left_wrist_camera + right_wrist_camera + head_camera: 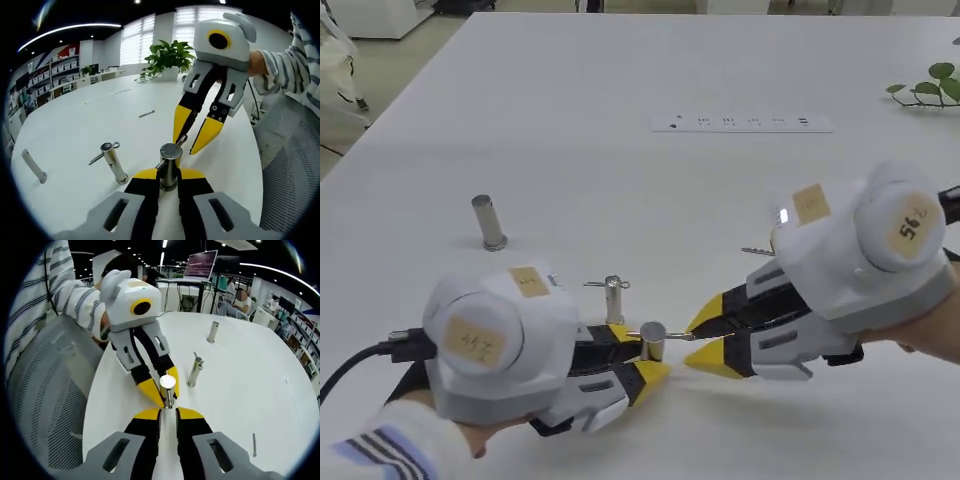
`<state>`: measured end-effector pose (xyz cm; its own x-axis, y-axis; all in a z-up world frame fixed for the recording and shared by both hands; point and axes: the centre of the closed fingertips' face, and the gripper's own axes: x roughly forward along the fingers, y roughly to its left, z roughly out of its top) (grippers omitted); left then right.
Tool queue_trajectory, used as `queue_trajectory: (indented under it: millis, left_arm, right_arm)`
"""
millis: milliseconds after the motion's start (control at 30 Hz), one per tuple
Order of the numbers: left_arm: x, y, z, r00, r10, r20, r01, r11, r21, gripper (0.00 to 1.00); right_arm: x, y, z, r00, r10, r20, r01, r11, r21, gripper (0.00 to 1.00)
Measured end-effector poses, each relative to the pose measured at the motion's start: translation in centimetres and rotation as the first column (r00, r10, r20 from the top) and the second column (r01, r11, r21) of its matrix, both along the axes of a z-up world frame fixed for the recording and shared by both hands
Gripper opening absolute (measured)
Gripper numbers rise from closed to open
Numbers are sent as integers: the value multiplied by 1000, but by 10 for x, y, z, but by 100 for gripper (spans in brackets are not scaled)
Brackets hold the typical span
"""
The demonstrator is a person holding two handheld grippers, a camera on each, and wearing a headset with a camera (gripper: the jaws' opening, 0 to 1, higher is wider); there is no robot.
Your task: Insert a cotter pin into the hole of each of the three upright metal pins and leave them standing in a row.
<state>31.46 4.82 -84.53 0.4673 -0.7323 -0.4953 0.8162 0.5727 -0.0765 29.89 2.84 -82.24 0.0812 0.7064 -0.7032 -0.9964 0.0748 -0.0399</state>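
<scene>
My left gripper (645, 352) is shut on an upright metal pin (652, 340) near the table's front edge; in its own view the jaws (169, 176) clamp the pin's (170, 162) lower half. My right gripper (692, 342) comes in from the right, shut on a thin cotter pin (680, 336) whose tip meets the pin's head. Just behind stands a second metal pin (613, 298) with a cotter pin through its top. The third metal pin (488, 222) stands bare at the far left. In the right gripper view the held pin (167, 389) is directly ahead of the jaws.
A loose cotter pin (757, 251) lies on the white table (620, 170) behind the right gripper. A white power strip (740, 123) lies further back, and a green plant (930, 88) sits at the far right edge. People and desks show in the background.
</scene>
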Motion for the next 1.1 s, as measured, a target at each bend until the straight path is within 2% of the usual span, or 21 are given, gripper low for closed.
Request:
queue_trajectory:
  millis: [200, 333, 600, 867, 1100]
  left_arm:
    - [0, 0, 0, 1000, 1, 3, -1, 1000, 1, 12]
    - [0, 0, 0, 1000, 3, 3, -3, 1000, 2, 12]
    - [0, -1, 0, 1000, 1, -3, -1, 1000, 0, 12]
    - [1, 0, 0, 1000, 5, -7, -5, 1000, -2, 12]
    - [0, 1, 0, 1000, 17, -11, -17, 1000, -3, 15]
  right_arm:
    - [0, 0, 9, 999, -27, -24, 28, 999, 36, 5]
    - [3, 3, 11, 999, -38, -21, 39, 998, 40, 4]
    - [4, 12, 13, 999, -36, -13, 37, 998, 53, 4]
    - [5, 15, 12, 996, -76, -36, 78, 995, 68, 4]
    - [6, 14, 15, 995, -91, -34, 93, 993, 79, 11]
